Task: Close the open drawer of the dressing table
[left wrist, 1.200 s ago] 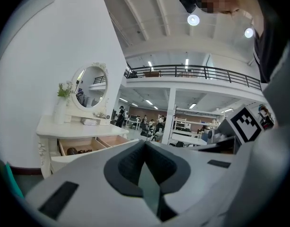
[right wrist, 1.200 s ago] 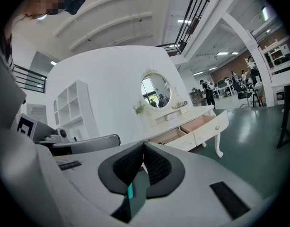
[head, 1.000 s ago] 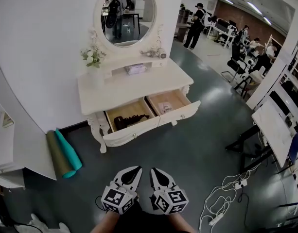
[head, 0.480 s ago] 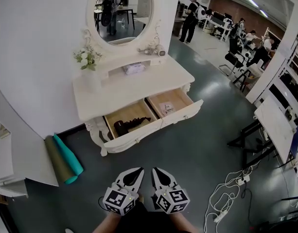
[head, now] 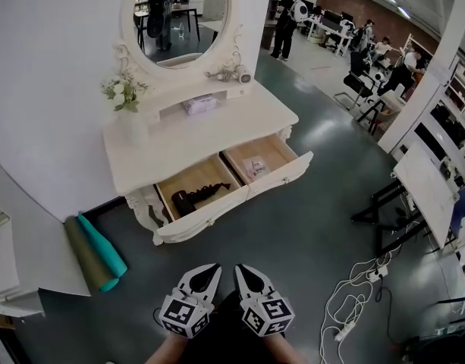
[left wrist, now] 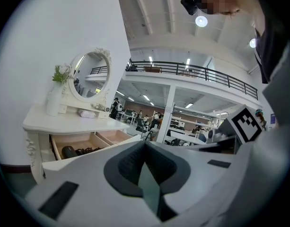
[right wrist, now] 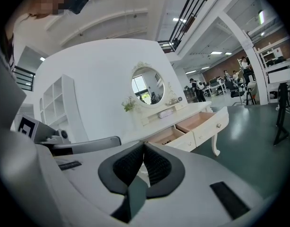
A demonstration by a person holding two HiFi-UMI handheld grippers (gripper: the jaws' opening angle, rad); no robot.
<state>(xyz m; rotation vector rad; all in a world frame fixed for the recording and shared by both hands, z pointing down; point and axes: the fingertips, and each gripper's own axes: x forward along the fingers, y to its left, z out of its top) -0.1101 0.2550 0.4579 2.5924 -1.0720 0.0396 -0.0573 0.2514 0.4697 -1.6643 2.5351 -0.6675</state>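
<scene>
You are facing a white table [head: 217, 131] standing on the grey floor [head: 293, 233]. A white vase [head: 132, 127] of flowers is sitting at the left end of its top. Both drawers are hanging open: the left drawer [head: 209, 214] is holding a dark corded appliance [head: 188, 199], the right drawer [head: 281, 177] a small packet [head: 255, 167]. Two rolled mats [head: 95, 250] are lying on the floor beside the table, and a white cable [head: 352, 302] is trailing at your right.

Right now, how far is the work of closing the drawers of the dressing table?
Done: nothing yet. The drawer holding the black hair dryer and the neighbouring drawer both stand pulled out of the dressing table. In hand: nothing; the left gripper and right gripper are shut, empty, and well short of the table. Left: approach and push the drawer fronts in.
</scene>
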